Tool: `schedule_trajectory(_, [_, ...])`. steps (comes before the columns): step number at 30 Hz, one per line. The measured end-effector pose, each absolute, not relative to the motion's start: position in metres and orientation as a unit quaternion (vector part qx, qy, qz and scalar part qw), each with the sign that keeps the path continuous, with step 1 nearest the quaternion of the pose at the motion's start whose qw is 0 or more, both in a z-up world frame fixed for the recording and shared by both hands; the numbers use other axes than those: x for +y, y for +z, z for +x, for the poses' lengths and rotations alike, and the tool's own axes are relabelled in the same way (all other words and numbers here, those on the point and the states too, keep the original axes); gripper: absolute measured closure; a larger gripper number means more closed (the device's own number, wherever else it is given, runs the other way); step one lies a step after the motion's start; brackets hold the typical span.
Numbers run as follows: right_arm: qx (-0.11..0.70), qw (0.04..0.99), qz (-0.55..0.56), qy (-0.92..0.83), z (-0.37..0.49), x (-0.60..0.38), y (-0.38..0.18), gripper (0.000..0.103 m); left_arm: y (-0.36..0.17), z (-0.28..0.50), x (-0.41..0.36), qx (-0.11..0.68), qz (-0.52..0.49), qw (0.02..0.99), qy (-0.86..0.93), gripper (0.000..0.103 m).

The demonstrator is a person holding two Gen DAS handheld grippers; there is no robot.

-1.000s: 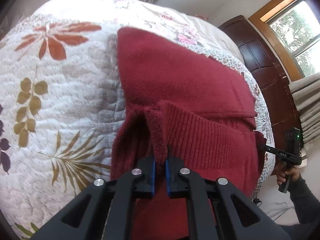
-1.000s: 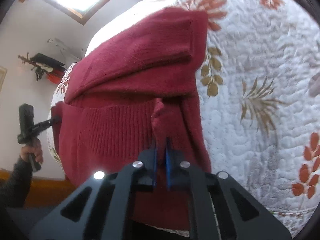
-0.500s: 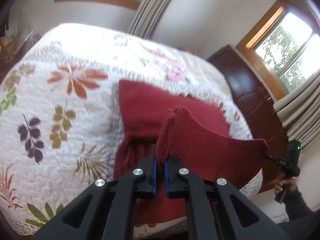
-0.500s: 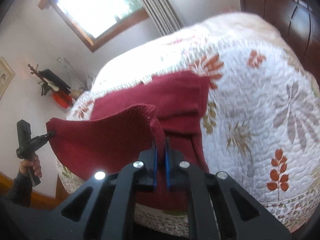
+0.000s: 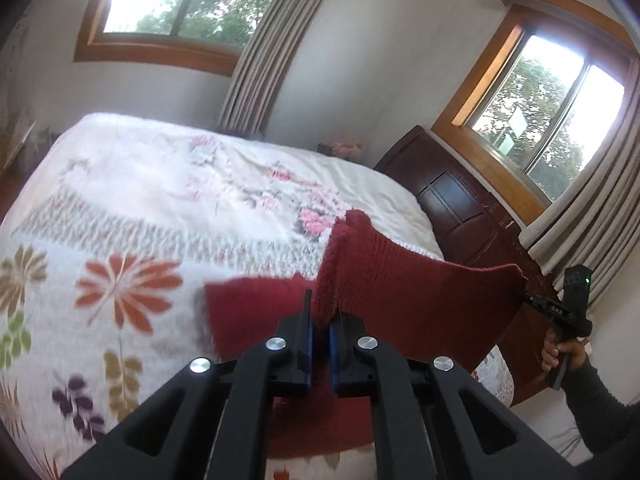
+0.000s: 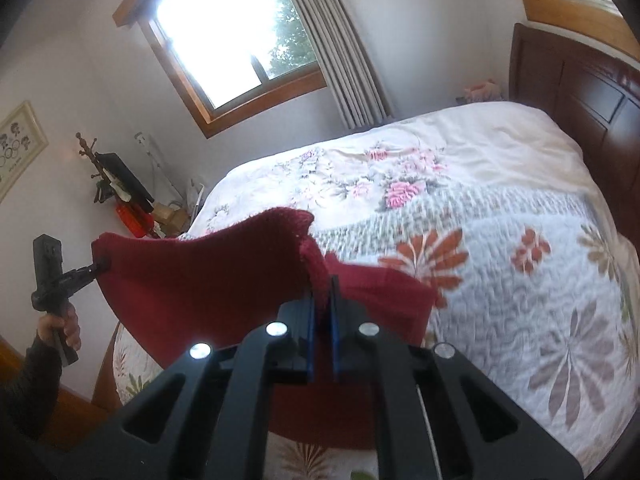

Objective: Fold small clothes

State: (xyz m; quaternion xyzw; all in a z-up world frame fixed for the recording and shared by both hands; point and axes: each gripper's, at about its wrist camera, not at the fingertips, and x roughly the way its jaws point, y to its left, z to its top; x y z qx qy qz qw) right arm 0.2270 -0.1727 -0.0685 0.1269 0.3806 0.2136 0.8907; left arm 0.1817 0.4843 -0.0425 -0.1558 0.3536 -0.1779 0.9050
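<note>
Left wrist: red knit garment (image 5: pixel 420 292) pinched between jaws.

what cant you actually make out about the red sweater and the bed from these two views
- Red sweater: its near part in both wrist views is hidden behind the left gripper and right gripper, so how much still rests on the bed cannot be told.
- Quilt: the flower print is motion-blurred in both views.
- Sweater's sleeves or neckline: covered by the raised ribbed hem, not visible.
- Framed picture, right wrist view: cut by the left edge, too small to read.
</note>
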Motion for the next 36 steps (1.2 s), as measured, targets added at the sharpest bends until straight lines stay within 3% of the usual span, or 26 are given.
schedule_trajectory(9, [0.43,0.864,0.15,0.214,0.33,-0.172,-0.103,0.098,-0.063,0.274,0.496,0.382,-0.179,0.888,-0.185,0.098])
schedule_trajectory(21, [0.569,0.779,0.192,0.179,0.431,-0.164,-0.226,0.098,-0.2,0.394,0.516,0.542,-0.25,0.794,-0.116,0.098])
schedule_trajectory(30, [0.559,0.784,0.197,0.185,0.449,-0.172,-0.214,0.098,-0.174,0.415,0.517,0.527,-0.251,0.801,-0.131,0.098])
schedule_trajectory(36, [0.591,0.764,0.208,0.152,0.459,-0.173,-0.256,0.098,-0.219,0.437,0.518,0.563,-0.252,0.78,-0.105,0.098])
